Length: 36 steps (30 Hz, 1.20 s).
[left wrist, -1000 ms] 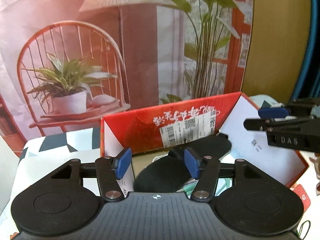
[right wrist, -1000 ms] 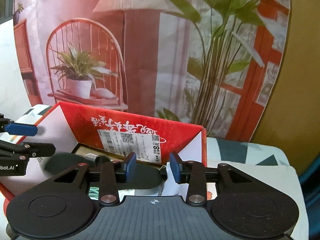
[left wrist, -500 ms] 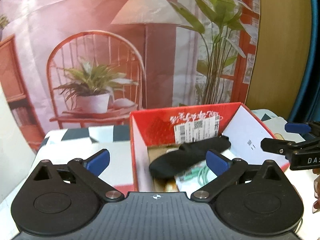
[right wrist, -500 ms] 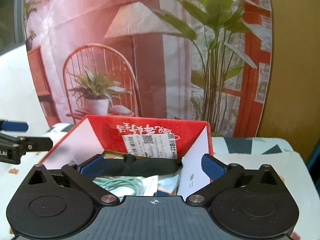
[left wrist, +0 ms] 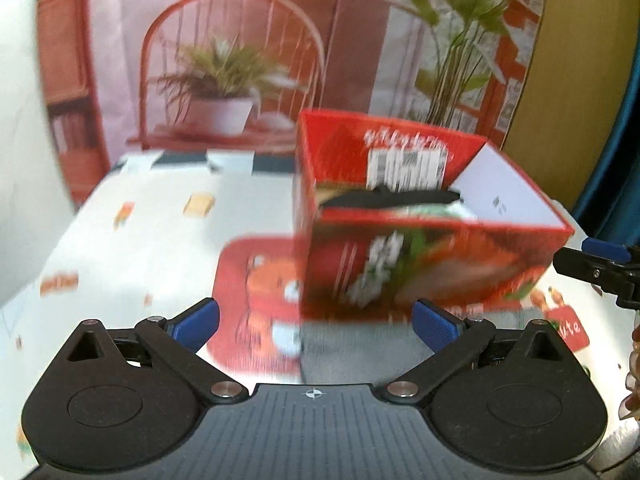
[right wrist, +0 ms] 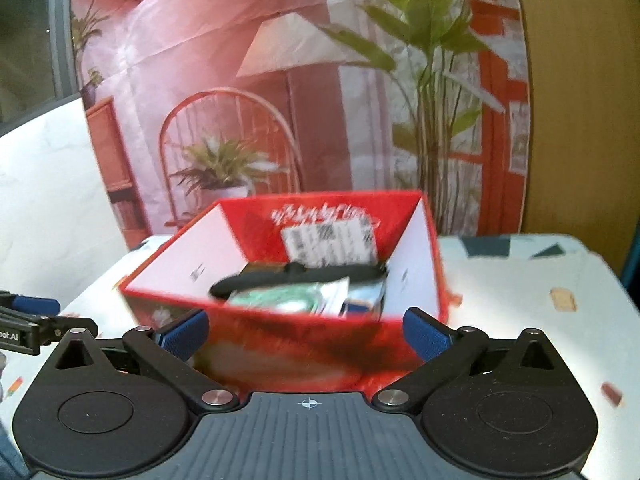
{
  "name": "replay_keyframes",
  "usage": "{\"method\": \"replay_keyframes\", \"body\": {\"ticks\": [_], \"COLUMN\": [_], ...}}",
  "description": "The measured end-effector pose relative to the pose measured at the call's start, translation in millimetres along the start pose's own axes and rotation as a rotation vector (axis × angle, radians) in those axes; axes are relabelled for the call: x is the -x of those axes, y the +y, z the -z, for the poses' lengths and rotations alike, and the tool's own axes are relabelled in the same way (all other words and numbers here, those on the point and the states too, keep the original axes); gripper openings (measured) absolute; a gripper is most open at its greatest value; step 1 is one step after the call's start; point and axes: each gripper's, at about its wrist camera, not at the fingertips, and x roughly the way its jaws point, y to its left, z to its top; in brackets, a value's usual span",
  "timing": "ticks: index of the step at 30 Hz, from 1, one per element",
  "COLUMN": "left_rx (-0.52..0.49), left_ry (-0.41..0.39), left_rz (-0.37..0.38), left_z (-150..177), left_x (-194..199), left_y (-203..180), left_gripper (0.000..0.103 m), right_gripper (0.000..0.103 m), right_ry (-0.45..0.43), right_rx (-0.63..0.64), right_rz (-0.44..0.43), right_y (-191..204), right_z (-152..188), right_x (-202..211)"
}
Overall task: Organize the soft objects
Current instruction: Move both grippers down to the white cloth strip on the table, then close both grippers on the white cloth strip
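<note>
Two grippers face one red cardboard box, and both stand with their jaws spread wide and nothing between the blue pads; the left gripper sits back from the box's near left corner, above a red cartoon print on the tablecloth, while the right gripper looks straight over the box's near wall.

The box is open at the top, with white inner side walls and a red back wall carrying a white barcode label; a black sock lies stretched across the inside, from the left side toward the back right corner, draped over the other contents (the same dark strip shows in the left wrist view just under the label, though blurred). Beneath the sock are a pale packet with green printing and, at the right, something dark blue that is too blurred to name.

In the left wrist view the right gripper's black finger with its blue pad pokes in at the right edge, beside the box's right corner and clear of it; in the right wrist view the left gripper's finger shows at the left edge, likewise apart from the box.

Behind the table hangs a printed backdrop of a red chair, a potted plant and a lamp.
</note>
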Motion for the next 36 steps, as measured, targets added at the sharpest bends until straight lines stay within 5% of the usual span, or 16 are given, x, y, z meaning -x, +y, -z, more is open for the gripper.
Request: {"method": "replay_keyframes", "body": {"ticks": [10, 20, 29, 36], "left_rx": [0.116, 0.136, 0.128, 0.12], "left_ry": [0.11, 0.171, 0.211, 0.208], "left_rz": [-0.041, -0.045, -0.037, -0.041], "left_z": [57.7, 75.2, 84.1, 86.1], "left_x": [0.1, -5.7, -11.2, -14.6], "left_y": [22.2, 18.0, 17.0, 16.9], "left_gripper": [0.103, 0.102, 0.078, 0.076], "right_gripper": [0.094, 0.068, 0.058, 0.046], "right_ry": [0.118, 0.189, 0.261, 0.294], "right_rx": [0.031, -0.012, -0.058, -0.13], "right_rz": [-0.057, -0.079, -0.057, -0.036], "right_y": [19.3, 21.6, 14.2, 0.4], "right_z": [56.4, 81.8, 95.4, 104.5], "right_x": [20.2, 35.8, 24.5, 12.6]}}
